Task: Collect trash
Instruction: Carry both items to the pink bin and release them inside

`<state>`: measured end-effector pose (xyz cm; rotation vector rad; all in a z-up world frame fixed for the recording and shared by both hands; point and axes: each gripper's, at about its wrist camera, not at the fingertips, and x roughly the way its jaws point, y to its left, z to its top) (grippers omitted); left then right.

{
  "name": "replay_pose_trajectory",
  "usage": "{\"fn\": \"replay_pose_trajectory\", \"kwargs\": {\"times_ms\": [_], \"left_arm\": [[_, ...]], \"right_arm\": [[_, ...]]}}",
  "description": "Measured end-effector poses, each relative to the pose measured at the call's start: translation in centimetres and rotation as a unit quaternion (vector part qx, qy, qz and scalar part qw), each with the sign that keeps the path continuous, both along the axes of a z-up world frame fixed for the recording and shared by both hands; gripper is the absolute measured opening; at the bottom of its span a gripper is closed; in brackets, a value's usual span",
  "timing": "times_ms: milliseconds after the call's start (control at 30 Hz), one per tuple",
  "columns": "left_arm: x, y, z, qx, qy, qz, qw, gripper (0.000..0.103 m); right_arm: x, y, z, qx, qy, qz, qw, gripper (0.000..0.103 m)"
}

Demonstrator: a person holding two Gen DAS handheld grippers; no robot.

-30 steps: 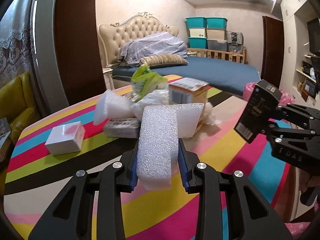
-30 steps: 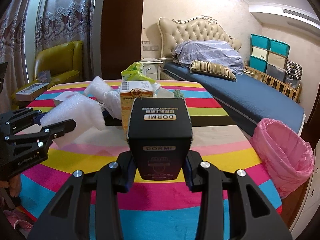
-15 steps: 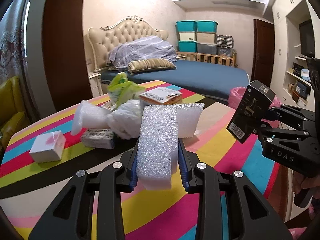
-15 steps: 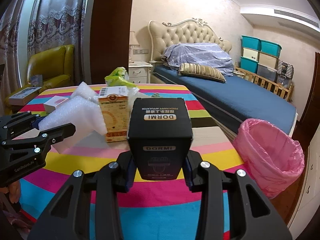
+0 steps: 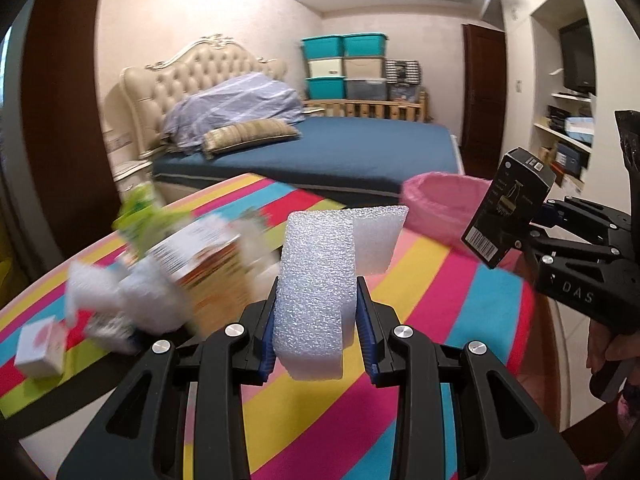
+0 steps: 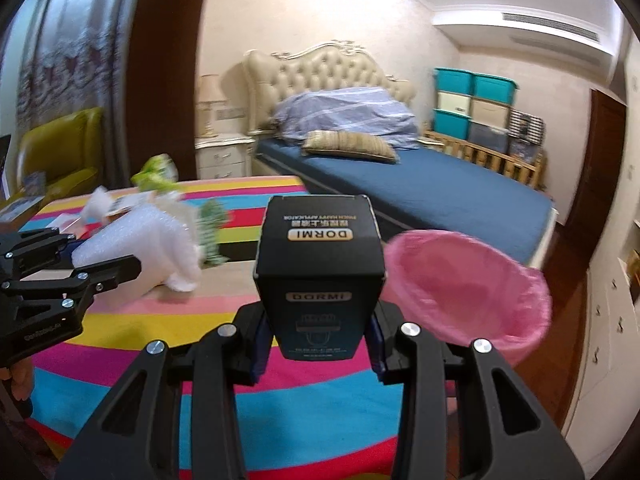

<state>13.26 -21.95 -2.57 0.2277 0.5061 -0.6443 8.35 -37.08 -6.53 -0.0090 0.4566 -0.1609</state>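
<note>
Clamping a white foam block at frame centre, the left gripper holds its grainy long axis pointing away over the striped table. Further right, the right gripper squeezes an upright black DORMI box, long axis vertical, beside the pink bin.

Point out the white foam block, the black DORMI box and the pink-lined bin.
white foam block (image 5: 316, 276), left wrist view, on its broad front face.
black DORMI box (image 6: 320, 272), right wrist view, on the middle of the box.
pink-lined bin (image 6: 472, 280), right wrist view, on the inner liner wall.
</note>
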Motion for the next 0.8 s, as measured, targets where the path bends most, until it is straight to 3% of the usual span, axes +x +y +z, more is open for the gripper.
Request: {"fn": "replay_pose_trajectory", "kwargs": {"times_ms": [467, 800], "left_arm": [[3.6, -15.5, 1.7, -0.001, 0.028, -0.109, 0.9937, 0.031], [6.2, -23.9, 1.9, 0.002, 0.041, -0.136, 0.9899, 0.031]], "right_arm": [[-1.8, -13.5, 0.4, 0.021, -0.013, -0.078, 0.997, 0.038], [-0.2, -20.2, -1.2, 0.048, -0.005, -0.093, 0.994, 0.039]]}}
